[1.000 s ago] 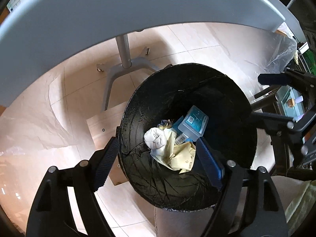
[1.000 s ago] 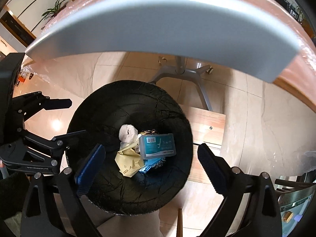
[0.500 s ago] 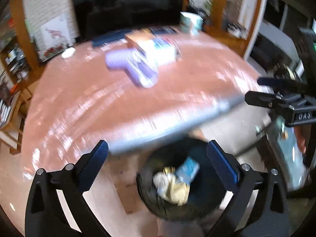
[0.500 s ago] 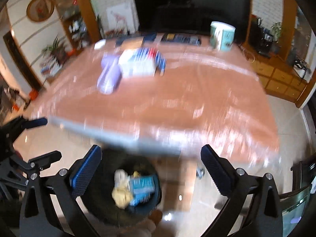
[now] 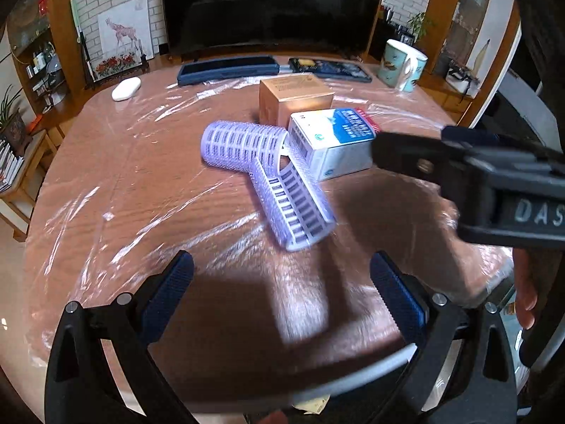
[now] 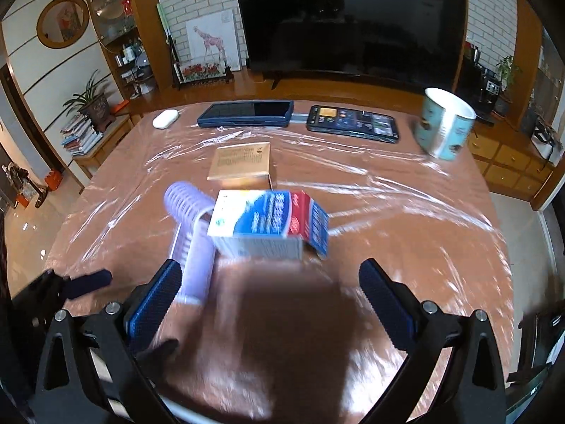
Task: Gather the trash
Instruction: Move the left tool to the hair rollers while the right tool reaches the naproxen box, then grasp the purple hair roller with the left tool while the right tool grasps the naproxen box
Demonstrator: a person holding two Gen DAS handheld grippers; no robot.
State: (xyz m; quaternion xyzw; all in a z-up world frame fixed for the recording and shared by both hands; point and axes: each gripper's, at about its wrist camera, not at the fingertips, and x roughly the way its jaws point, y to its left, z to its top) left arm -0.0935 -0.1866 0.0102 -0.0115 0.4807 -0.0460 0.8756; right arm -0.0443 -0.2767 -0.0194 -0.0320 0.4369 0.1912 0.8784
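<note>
Two lilac hair rollers lie in an L on the plastic-covered brown table. Beside them sits a white, blue and red carton, and behind it a tan cardboard box. My left gripper is open and empty above the table's near edge, short of the rollers. My right gripper is open and empty too, just in front of the carton. In the left wrist view the right gripper's black body fills the right side. The left gripper's tip shows at the right wrist view's left.
At the table's far edge lie a white mouse-like object, a dark blue case, a black device and a pale blue mug. Behind are a large TV, shelves and a giraffe picture. A hand shows at right.
Both grippers rose from over the black bin, with its trash inside, to above the tabletop. The bin dropped out of view and the table's objects came into sight. Both jaws widened.
</note>
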